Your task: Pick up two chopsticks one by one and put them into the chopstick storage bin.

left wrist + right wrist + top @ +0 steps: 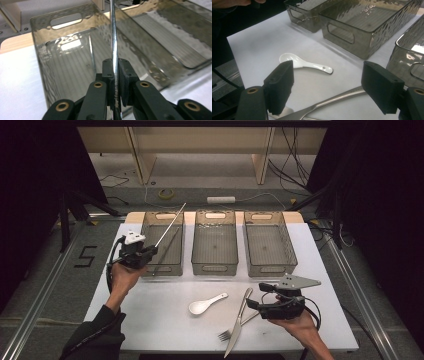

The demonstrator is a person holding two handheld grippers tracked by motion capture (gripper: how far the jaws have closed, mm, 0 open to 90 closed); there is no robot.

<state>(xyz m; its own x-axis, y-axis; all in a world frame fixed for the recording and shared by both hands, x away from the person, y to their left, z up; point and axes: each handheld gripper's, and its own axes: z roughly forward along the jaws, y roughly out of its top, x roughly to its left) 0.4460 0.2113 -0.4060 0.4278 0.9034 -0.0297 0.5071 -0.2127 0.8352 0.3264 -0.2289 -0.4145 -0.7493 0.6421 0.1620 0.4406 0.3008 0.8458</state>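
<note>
Nearby, spoon, fork & knife lie w/ three bins behind.

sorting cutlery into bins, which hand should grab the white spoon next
Right. The right hand-held gripper is open and empty, hovering by the steel fork and knife, with the white ceramic spoon just ahead. The left hand-held gripper is shut on a thin metal rod over the left smoky plastic bin.

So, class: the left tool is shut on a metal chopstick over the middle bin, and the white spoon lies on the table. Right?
Not quite. The left tool, shut on the metal chopstick, is at the leftmost bin, not the middle bin; the high view shows it. The white spoon does lie on the table.
</note>
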